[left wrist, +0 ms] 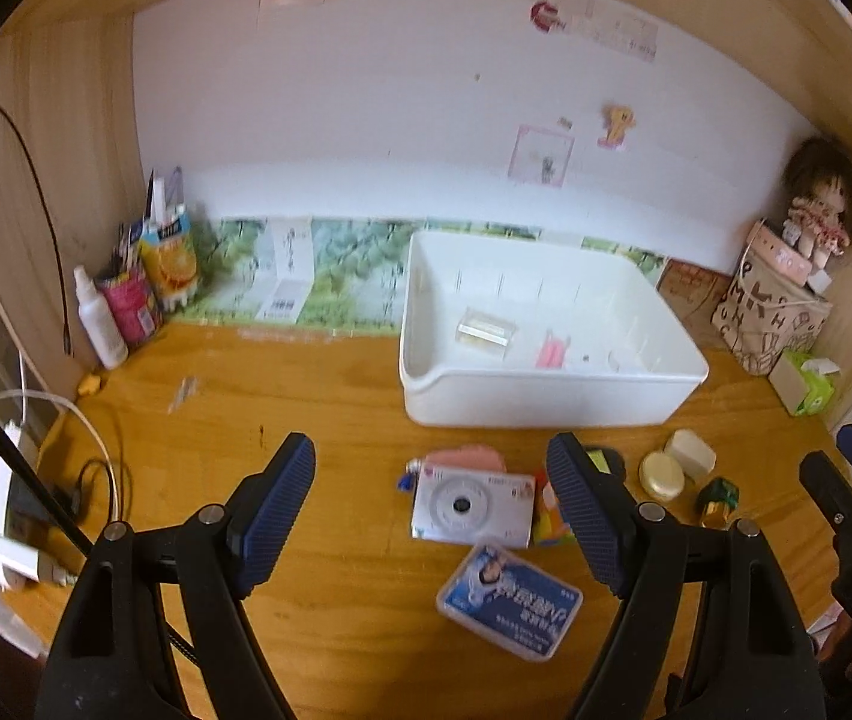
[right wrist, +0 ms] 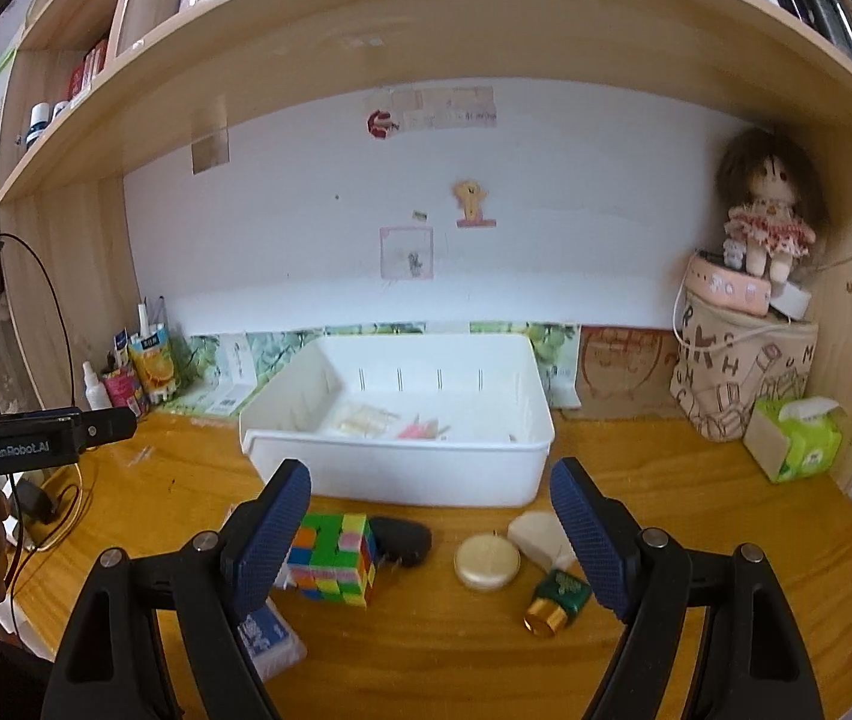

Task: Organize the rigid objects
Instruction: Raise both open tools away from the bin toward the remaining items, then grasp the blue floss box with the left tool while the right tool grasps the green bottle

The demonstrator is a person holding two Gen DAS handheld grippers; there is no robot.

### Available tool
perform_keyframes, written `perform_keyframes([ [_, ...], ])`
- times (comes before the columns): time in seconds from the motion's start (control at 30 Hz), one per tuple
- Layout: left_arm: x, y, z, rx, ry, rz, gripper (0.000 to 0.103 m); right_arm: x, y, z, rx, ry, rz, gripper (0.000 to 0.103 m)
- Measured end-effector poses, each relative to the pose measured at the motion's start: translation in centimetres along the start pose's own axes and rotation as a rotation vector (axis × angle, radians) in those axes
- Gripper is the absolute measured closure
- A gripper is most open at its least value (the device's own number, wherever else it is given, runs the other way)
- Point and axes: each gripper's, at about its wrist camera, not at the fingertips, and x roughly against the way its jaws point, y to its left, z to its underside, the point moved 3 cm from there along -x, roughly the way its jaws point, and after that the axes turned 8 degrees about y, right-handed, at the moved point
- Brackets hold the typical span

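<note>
A white bin (left wrist: 546, 402) (right wrist: 402, 474) stands at the back of the wooden desk, holding a clear block (left wrist: 485, 330) and a pink item (left wrist: 553, 351). In front lie a white camera (left wrist: 471, 507), a blue-labelled case (left wrist: 509, 600), a colour cube (right wrist: 333, 558), a black oval thing (right wrist: 405, 540), a gold round tin (right wrist: 487, 563), a white block (right wrist: 537, 537) and a green bottle with gold cap (right wrist: 558, 597). My left gripper (left wrist: 429, 510) is open and empty above the camera. My right gripper (right wrist: 429, 540) is open and empty above the cube and tin.
A spray bottle and cartons (left wrist: 138, 294) stand at the back left. A patterned bag with a doll (right wrist: 750, 360) and a green tissue pack (right wrist: 795, 441) sit at the back right. A power strip and cables (left wrist: 18, 516) lie at the left edge.
</note>
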Motion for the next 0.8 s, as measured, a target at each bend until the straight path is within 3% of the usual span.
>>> perform_keyframes([
  [0.43, -3.1, -1.5, 1.8, 0.093, 0.187, -0.026, 0.021, -1.6, -1.4, 2.2, 0.062, 0.135, -0.057, 0.020],
  [0.57, -4.5, -1.8, 2.6, 0.163, 0.271, -0.026, 0.021, -3.2, -1.9, 2.8, 0.116, 0.230, -0.101, 0.020],
  [0.8, -6.6, -2.1, 3.8, 0.323, 0.370, -0.028, 0.021, -4.3, -2.7, 2.9, 0.210, 0.314, -0.135, 0.020],
])
